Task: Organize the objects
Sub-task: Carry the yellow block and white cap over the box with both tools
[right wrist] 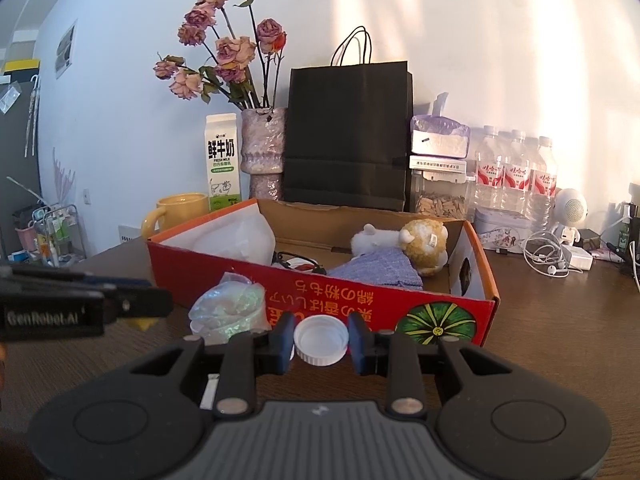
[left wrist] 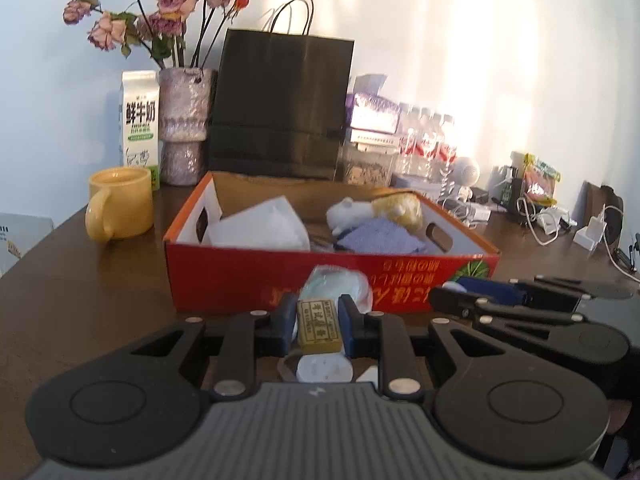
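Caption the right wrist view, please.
Right tongs gripping a white lid before the red box.

Dark wooden table (right wrist: 560, 320) bears red box (right wrist: 360, 300), yellow mug (left wrist: 120, 208), milk carton (left wrist: 139, 120), vase (left wrist: 186, 128), black bag (left wrist: 280, 108), water bottles (right wrist: 516, 172)

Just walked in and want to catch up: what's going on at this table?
A person is tidying with two handheld grippers. The left gripper is shut on a small yellow bar with a printed label; the right gripper holds a white lid. Both hover just in front of the red cardboard box, which already contains a plush toy, a purple cloth and a white bag. A clear plastic bag sits on the table.
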`<action>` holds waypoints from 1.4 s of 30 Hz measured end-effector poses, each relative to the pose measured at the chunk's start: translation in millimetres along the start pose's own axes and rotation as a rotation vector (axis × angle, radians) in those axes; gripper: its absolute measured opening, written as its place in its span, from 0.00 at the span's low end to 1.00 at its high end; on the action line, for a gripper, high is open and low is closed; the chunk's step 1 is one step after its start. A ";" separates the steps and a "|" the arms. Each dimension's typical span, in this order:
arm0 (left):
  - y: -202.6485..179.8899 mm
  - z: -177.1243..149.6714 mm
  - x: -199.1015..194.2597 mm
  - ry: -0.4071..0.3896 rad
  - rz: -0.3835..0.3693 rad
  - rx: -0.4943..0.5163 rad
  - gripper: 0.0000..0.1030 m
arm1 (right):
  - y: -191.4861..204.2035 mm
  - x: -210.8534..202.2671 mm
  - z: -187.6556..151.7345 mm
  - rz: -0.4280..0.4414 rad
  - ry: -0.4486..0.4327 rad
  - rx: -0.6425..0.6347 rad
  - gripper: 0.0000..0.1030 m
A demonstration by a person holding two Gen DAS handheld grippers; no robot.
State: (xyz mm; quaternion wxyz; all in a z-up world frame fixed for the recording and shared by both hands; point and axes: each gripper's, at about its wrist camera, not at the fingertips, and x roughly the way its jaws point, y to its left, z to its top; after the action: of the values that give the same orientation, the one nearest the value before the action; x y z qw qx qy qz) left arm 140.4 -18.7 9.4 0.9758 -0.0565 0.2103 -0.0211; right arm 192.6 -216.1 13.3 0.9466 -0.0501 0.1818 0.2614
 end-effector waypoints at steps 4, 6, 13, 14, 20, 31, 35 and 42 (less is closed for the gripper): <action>-2.3 11.6 1.5 -0.024 -0.007 0.005 0.23 | 1.6 -1.8 5.4 -0.007 -0.016 0.007 0.26; -4.8 18.4 2.8 -0.040 -0.013 0.009 0.23 | 2.4 -1.4 10.4 -0.008 -0.024 0.008 0.27; -14.9 42.6 8.2 -0.096 -0.047 0.029 0.23 | 0.5 6.2 31.2 -0.021 -0.056 0.014 0.27; -16.1 45.9 10.4 -0.102 -0.050 0.032 0.23 | -0.4 7.8 34.0 -0.025 -0.060 0.015 0.27; -19.9 65.6 30.4 -0.128 -0.064 0.026 0.23 | -9.9 22.7 55.0 -0.048 -0.083 0.023 0.27; -15.0 90.9 98.4 -0.115 -0.054 -0.037 0.23 | -39.0 83.1 72.2 -0.103 -0.088 0.091 0.27; -9.8 93.2 113.8 -0.098 -0.046 -0.036 0.23 | -47.2 94.4 68.4 -0.101 -0.063 0.098 0.27; -8.5 87.5 119.7 -0.074 -0.040 -0.026 0.23 | -50.6 100.2 62.5 -0.100 -0.030 0.096 0.27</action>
State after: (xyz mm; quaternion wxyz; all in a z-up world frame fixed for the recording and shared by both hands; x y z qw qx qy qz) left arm 285.4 -26.0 40.8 0.9814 -0.0743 0.1733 -0.0357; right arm 318.3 -199.9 34.1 0.9624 -0.0097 0.1772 0.2057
